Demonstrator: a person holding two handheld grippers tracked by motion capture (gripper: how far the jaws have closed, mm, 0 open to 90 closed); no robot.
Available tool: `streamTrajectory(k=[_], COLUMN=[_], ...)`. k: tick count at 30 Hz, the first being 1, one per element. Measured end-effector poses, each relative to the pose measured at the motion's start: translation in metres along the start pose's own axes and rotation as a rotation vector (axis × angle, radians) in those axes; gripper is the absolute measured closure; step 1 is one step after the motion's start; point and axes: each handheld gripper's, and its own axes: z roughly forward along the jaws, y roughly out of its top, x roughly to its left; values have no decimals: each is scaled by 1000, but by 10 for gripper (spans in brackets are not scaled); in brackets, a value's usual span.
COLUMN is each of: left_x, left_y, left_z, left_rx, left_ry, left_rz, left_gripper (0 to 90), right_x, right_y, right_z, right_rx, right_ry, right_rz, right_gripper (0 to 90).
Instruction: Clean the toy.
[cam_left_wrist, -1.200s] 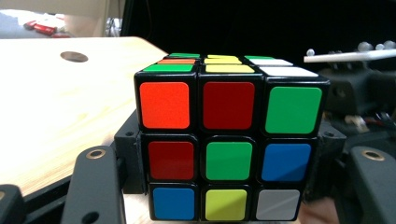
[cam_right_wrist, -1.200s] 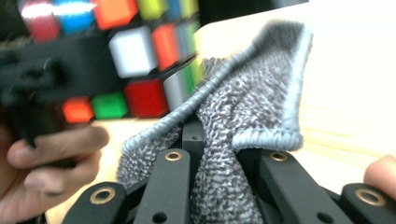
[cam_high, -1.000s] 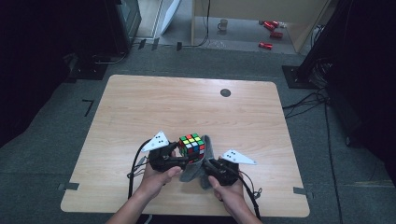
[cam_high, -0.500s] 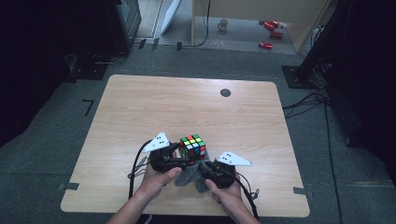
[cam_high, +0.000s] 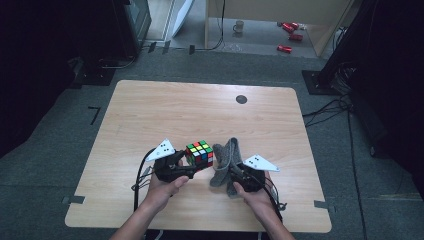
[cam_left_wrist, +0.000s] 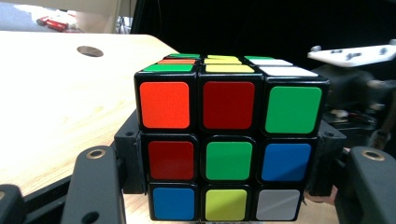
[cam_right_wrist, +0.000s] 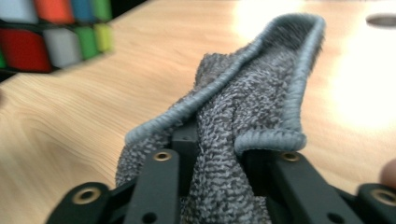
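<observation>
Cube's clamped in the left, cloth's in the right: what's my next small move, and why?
Probably bring the grey cloth back across to the cube and wipe a face: the left gripper grips the cube, while the right gripper, jaws just loosening, holds the cloth apart from it.

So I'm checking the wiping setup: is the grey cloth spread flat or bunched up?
Bunched. The grey cloth rises in a folded hump between the right gripper's jaws, its hemmed edges doubled over, beside the cube.
</observation>
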Motion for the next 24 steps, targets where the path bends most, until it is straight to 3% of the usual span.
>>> streamTrajectory(k=[3, 4, 5, 6, 8, 11, 17, 24], left_x=[0, 0, 0, 1, 4, 6, 5, -4], left_y=[-1, -2, -2, -2, -4, -5, -8, -15], left_z=[0, 0, 0, 1, 1, 1, 4, 15], left_rx=[6, 8, 8, 10, 17, 16, 24, 59], left_ry=[8, 13, 13, 16, 25, 30, 31, 30], left_rz=[13, 19, 19, 20, 17, 9, 16, 80], left_gripper=[351, 351, 351, 351, 351, 351, 351, 351], right_x=[-5, -7, -7, -7, -7, -8, -11, 11], right_y=[-1, 1, 1, 5, 9, 13, 23, 35], right_z=[2, 1, 1, -2, -5, -9, -20, -30], right_rx=[14, 13, 13, 5, -6, -17, -52, -84], right_ry=[0, 11, 11, 16, 9, -12, -1, 77], right_rz=[23, 32, 32, 27, 18, 3, 38, 44], right_gripper=[642, 552, 552, 480, 437, 419, 403, 377])
